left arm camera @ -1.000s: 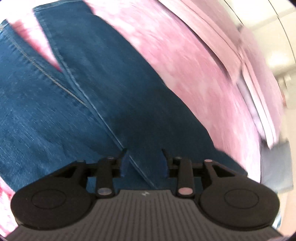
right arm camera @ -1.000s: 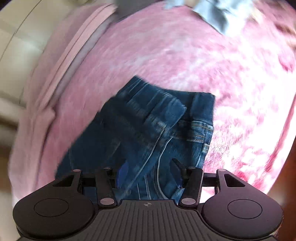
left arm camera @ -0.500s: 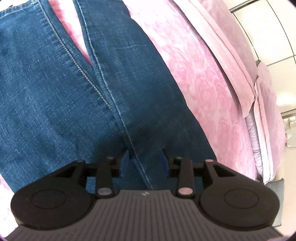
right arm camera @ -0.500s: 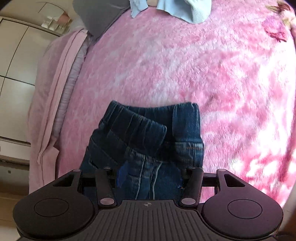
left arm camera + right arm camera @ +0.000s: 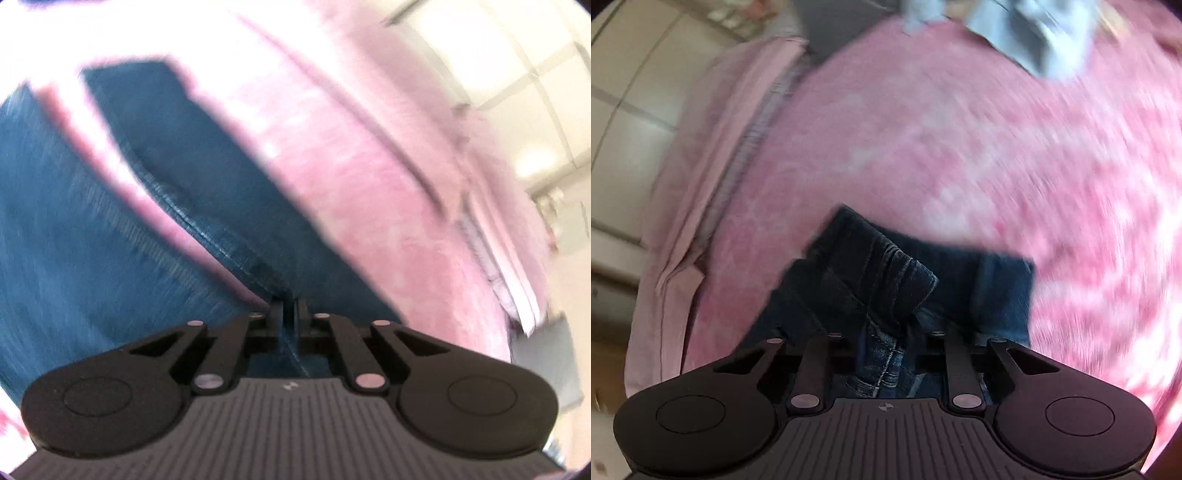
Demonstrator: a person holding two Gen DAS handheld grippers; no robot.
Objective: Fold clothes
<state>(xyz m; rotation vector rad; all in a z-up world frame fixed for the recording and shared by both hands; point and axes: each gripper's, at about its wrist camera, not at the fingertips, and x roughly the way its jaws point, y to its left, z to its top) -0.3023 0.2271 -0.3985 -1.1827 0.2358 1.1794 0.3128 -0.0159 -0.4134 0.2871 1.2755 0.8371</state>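
Blue denim fills your left view: the jeans [image 5: 207, 206] run from 10 o'clock down to the left gripper [image 5: 289, 306], whose jaws have just closed, pinching a leg seam. Only your right view shows the waistband, bunched at 6 o'clock on the pink blanket [image 5: 960, 140], where the right gripper [image 5: 884, 347], jaws just closing, clamps a fold, with pale blue clothes [image 5: 1034, 33] at 1 o'clock.

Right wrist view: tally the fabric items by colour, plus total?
Dark blue: 1, the jeans, waistband end bunched between the right gripper fingers.
Pink: 2, the fuzzy pink blanket under the jeans, and a paler pink sheet along its left edge.
Light blue: 1, a blurred light blue garment at the top; kind unclear.
Total: 4
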